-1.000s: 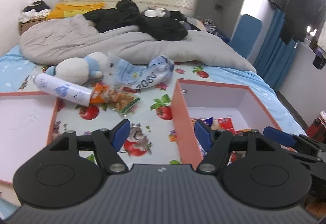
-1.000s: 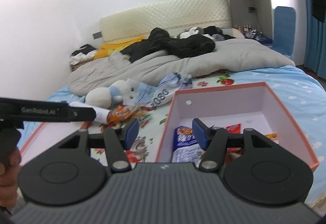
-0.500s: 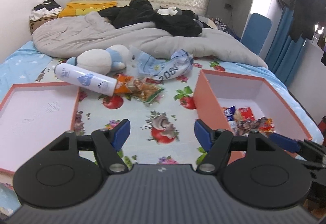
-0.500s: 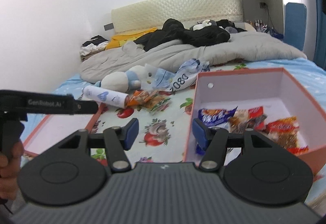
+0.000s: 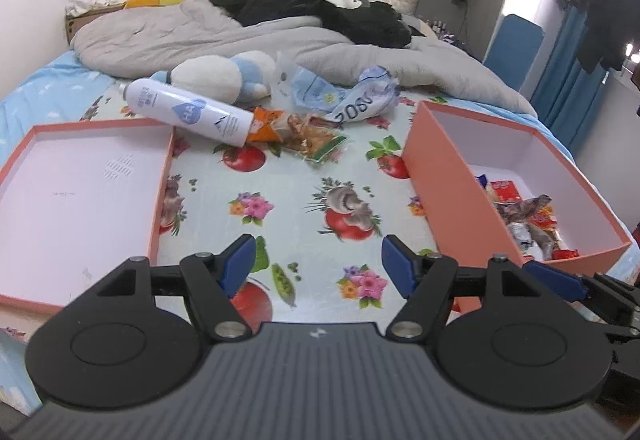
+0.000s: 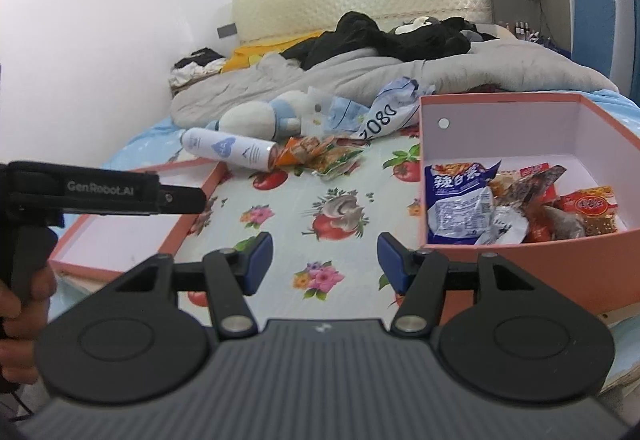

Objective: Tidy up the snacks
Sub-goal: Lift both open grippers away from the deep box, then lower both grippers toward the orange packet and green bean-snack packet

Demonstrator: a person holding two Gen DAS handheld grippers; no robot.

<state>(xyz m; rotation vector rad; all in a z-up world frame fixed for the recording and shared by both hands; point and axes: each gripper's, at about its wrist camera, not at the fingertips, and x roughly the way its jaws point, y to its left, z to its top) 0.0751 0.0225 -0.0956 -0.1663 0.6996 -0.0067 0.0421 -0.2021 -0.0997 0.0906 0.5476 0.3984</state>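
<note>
A salmon-pink box [image 5: 436, 175] [image 6: 520, 260] on the right of the bed holds several snack packets [image 6: 460, 199] [image 5: 528, 215]. Its empty lid [image 5: 80, 175] [image 6: 120, 236] lies on the left. Loose snack packets [image 5: 304, 131] [image 6: 320, 155] lie in the middle, beside a white spray can [image 5: 188, 111] [image 6: 228, 149]. My left gripper [image 5: 318, 266] hovers open over the fruit-print sheet between lid and box. My right gripper [image 6: 324, 260] is open too, just left of the box's near corner. Neither holds anything.
A white and blue plush toy [image 5: 224, 75] and crumpled wrappers [image 5: 344, 95] sit behind the snacks. A grey duvet [image 5: 200, 35] with black clothes fills the far half. The left gripper's body [image 6: 100, 191] and a hand [image 6: 16, 320] show at the right view's left edge.
Both grippers have moved forward and down over the bed. The sheet, lid and box now look closer and larger. The jaws kept the same gap.
</note>
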